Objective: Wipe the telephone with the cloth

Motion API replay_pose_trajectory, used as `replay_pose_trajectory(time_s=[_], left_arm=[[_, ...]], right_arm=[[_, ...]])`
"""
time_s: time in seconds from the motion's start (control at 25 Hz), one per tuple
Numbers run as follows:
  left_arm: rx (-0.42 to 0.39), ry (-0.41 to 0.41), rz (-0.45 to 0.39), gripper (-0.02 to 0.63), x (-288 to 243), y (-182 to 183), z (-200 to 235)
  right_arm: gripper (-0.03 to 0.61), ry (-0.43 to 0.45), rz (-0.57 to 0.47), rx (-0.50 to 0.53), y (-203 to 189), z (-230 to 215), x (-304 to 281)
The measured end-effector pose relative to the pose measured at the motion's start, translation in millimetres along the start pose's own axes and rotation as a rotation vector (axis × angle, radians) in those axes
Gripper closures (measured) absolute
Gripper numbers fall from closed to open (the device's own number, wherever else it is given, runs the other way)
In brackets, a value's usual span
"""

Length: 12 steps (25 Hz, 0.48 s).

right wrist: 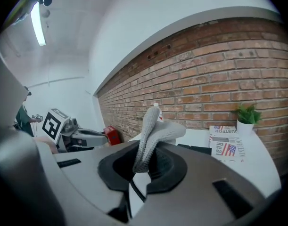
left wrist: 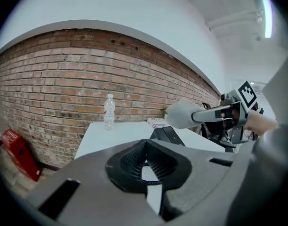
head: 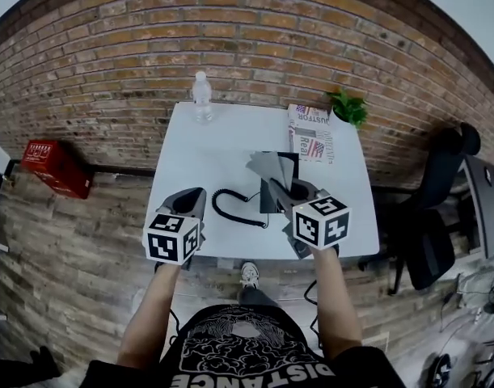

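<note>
Starting at the black desk telephone point(head: 268, 202), we find it toward the right of the white rectangular table point(head: 198, 152), its black coiled cord point(head: 230, 211) looping off to its left. A grey knitted cloth point(head: 272, 168) hangs over the telephone's far part; we cannot tell whether it touches. The right gripper point(head: 277, 186) is clamped on this cloth: its own view shows the fabric pinched between the jaws and folding upward. The left gripper point(head: 190, 196) sits over the table's near-left edge, apart from the cord, jaws pressed together with nothing between them.

Further out, at the table's far edge:
- clear plastic water bottle point(head: 201, 97), upright, left of centre
- folded newspaper with a flag print point(head: 310, 132), far right
- small green potted plant point(head: 349, 106), just beside the paper at the corner

Behind runs a red brick wall point(head: 230, 39). A red plastic crate point(head: 57, 168) rests on the floor to the left, a black office chair point(head: 441, 184) to the right.
</note>
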State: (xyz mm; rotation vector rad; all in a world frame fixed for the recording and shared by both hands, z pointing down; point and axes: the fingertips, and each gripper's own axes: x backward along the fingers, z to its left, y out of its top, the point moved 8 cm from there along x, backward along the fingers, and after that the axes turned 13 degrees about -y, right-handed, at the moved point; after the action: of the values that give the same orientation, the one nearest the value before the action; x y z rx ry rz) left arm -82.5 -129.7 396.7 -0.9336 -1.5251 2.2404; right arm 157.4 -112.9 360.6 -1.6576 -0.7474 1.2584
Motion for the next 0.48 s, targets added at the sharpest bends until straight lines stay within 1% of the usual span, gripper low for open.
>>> replay_pose_trajectory(time_s=[0.24,0.48], left_arm=[[-0.036,-0.038,0.001,0.607,2.2,-1.5,-17.6],[-0.056,-0.046,-0.001,0.607,8.8,-4.6,-26.0]], right_arm=[[0.568,-0.090,-0.047,-0.027,-16.9,0.8,35.9],[0.568,-0.166,-0.068,-0.017,-27.6,2.6,55.2]])
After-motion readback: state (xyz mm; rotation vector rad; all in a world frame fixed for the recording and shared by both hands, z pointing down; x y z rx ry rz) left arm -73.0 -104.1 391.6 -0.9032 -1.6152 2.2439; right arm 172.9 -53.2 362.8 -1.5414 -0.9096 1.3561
